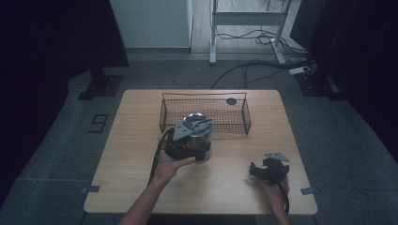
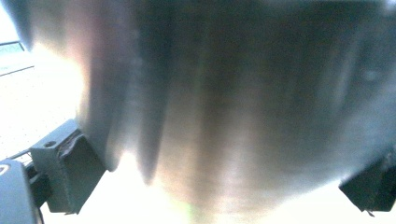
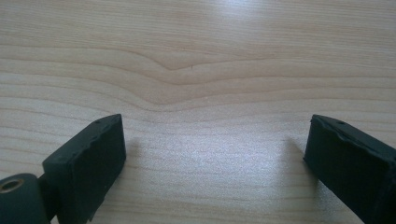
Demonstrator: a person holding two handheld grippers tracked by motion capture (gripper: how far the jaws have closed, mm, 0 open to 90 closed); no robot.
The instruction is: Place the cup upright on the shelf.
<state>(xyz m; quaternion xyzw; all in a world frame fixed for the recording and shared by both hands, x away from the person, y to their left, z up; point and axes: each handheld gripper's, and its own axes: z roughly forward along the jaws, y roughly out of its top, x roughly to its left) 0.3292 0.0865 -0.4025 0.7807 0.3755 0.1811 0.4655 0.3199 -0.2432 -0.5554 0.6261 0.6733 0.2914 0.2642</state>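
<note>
A shiny steel pot with a lid and dark knob is just in front of the wire basket, near the table's middle. My left gripper clasps it from the near left side. In the left gripper view the pot's brushed wall spans the whole gap, and both fingertips press against it. My right gripper is low over the table's front right, open. In the right gripper view its jaws stand wide apart around bare wood, and the right gripper holds nothing.
The black wire basket stands at the back middle of the wooden table, with a small dark disc at its far right corner. Cables and a desk frame lie on the floor beyond the table.
</note>
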